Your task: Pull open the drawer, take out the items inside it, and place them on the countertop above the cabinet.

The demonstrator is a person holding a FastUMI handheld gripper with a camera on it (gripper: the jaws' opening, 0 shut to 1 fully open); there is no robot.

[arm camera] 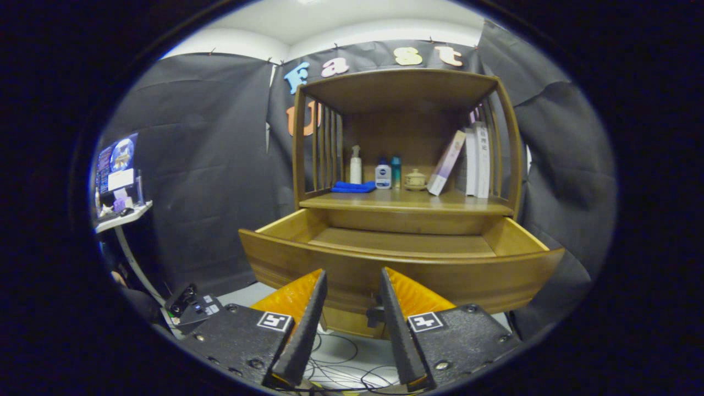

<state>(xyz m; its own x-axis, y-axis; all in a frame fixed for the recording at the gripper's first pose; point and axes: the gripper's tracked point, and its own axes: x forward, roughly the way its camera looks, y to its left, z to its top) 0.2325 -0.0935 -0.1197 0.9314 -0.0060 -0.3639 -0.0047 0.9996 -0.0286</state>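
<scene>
Already the drawer (401, 258) stands pulled out just beyond our gripper (352, 286), fingers parted narrowly, holding nothing. We see its bare wooden floor; nothing inside from here, though its front hides the near part. Risk: lifting toward the countertop (407, 201), we could clip the protruding drawer front.

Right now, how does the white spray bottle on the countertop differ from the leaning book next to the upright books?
The white spray bottle stands upright beside the blue cloth; the leaning book tilts against the upright books. The bottle is slim and rounded with a nozzle top; the book is flat and taller. Both rest on the countertop above the open drawer. The gripper is open, short of the drawer front.
</scene>
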